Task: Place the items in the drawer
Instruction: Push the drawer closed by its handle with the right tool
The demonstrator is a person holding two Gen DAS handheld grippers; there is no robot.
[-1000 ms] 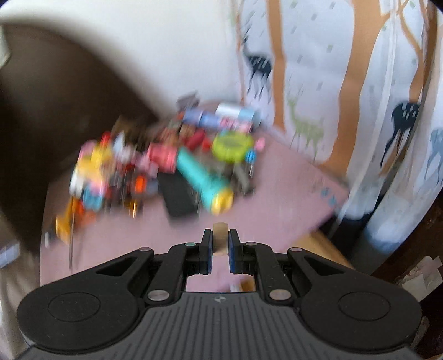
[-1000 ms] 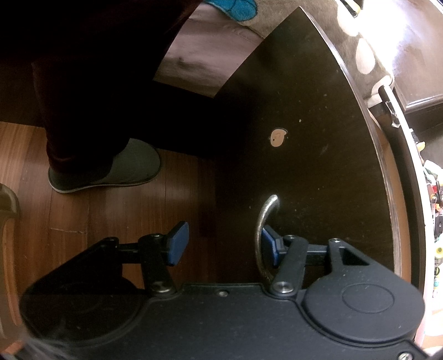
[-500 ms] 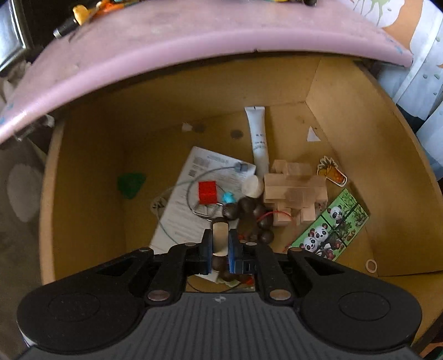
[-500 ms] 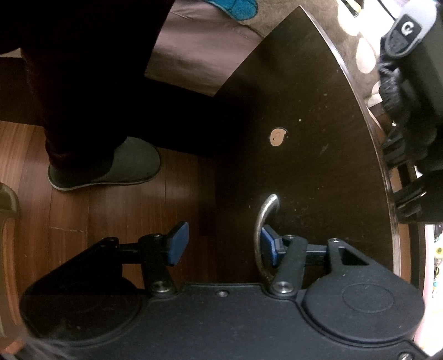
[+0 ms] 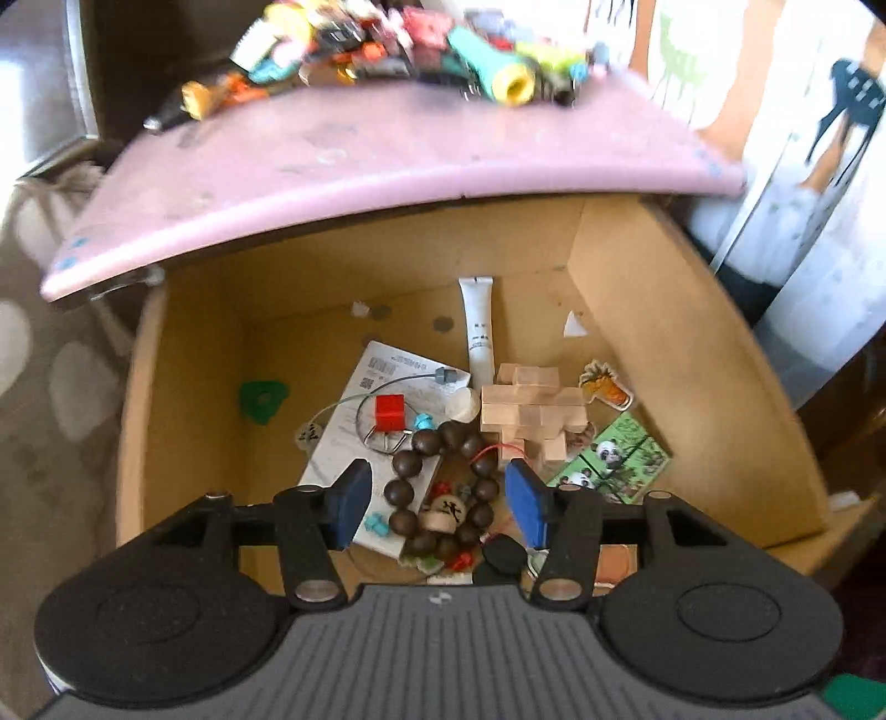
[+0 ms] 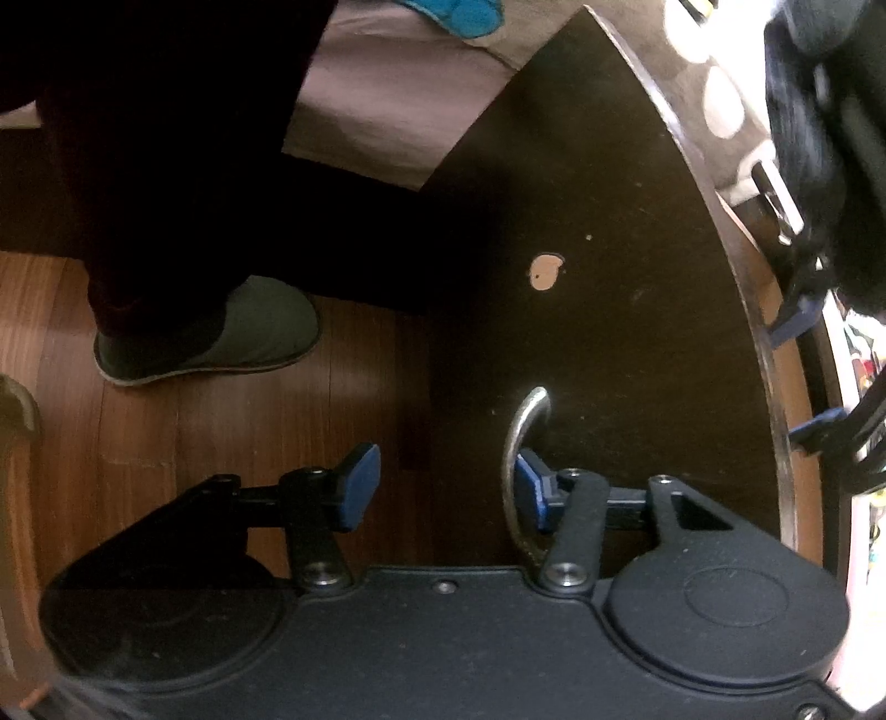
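The wooden drawer (image 5: 653, 332) stands pulled out under the pink tabletop (image 5: 387, 160). My left gripper (image 5: 437, 498) is open and empty above the drawer's front part. Below it lies a dark bead bracelet (image 5: 443, 487) with a pale round wooden piece (image 5: 440, 512) among the beads. A wooden block puzzle (image 5: 531, 410), a white tube (image 5: 479, 327), a red cube (image 5: 390, 412) and panda cards (image 5: 609, 454) also lie inside. My right gripper (image 6: 443, 487) is open, its right finger hooked behind the metal handle (image 6: 518, 471) of the dark drawer front (image 6: 609, 277).
A pile of colourful small items (image 5: 398, 44) lies on the pink tabletop, including a teal tube with a yellow end (image 5: 498, 72). A curtain with deer print (image 5: 803, 111) hangs on the right. A slippered foot (image 6: 210, 332) stands on the wooden floor (image 6: 166, 432).
My left gripper swung from the tabletop down over the drawer, then opened and let go of the pale wooden piece, which now lies in the bracelet. The right gripper has stayed at the handle.
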